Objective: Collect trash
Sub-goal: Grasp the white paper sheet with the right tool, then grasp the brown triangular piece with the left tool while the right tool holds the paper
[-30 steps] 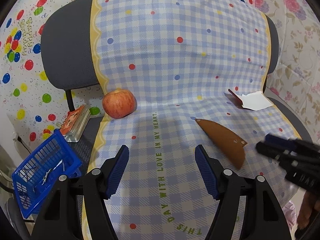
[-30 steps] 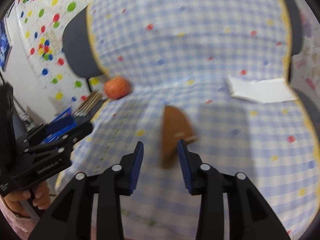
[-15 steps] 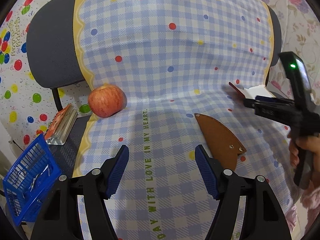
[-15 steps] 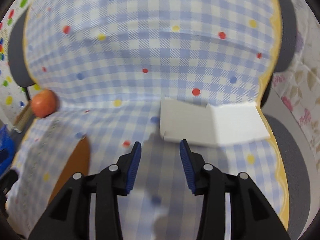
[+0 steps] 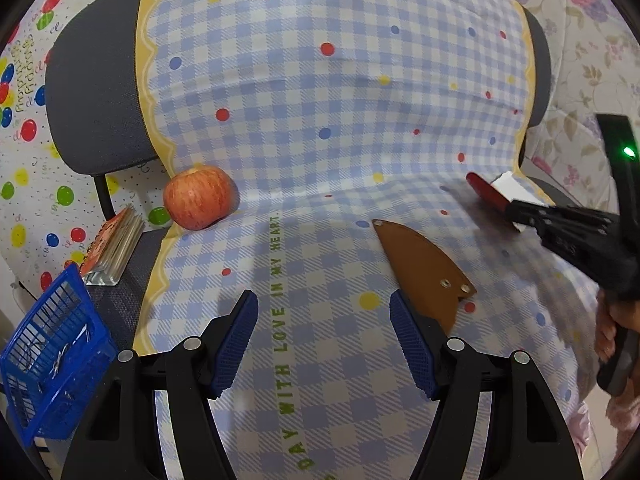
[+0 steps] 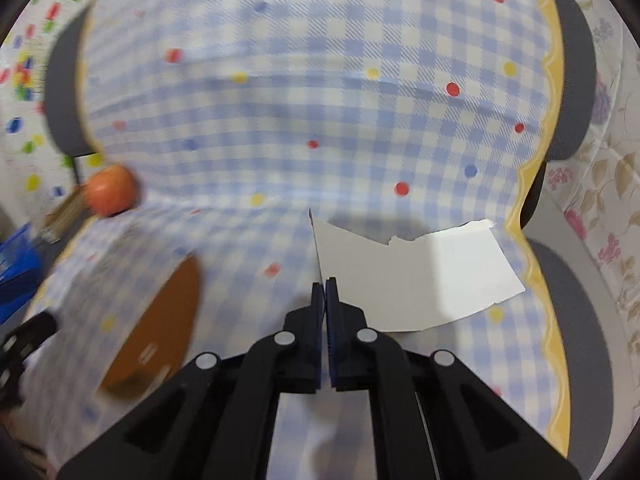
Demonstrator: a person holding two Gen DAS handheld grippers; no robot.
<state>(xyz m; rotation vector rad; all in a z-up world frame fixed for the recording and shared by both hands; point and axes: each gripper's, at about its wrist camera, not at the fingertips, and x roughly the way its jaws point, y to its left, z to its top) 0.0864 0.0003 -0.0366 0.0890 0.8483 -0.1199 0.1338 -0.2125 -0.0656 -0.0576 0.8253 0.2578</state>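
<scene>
The right tongs (image 6: pixel 323 286) have just been closing and now stand pinched together on the near left edge of a torn piece of white card (image 6: pixel 416 276), whose thin edge, red on its other face, rises between the pads. The card lies at the right of a chair seat draped in a blue checked cloth (image 5: pixel 320 120) – close to the cloth's yellow scalloped border. In the left wrist view the same card (image 5: pixel 490 194) shows as a red and white scrap at the far right, with the right tongs (image 5: pixel 516 208) reaching in from the right edge, a person's hand (image 5: pixel 612 320) behind them. The left tongs (image 5: pixel 324 334) hang wide apart over the near middle of the cloth with nothing between the pads. A brown leather sheath (image 5: pixel 424 264) lies just beyond the left tongs' right pad. An apple (image 5: pixel 198 196) sits at the far left of the seat; beside the chair stand what looks like a small notebook (image 5: pixel 114 246) and a blue basket (image 5: pixel 52 364)
</scene>
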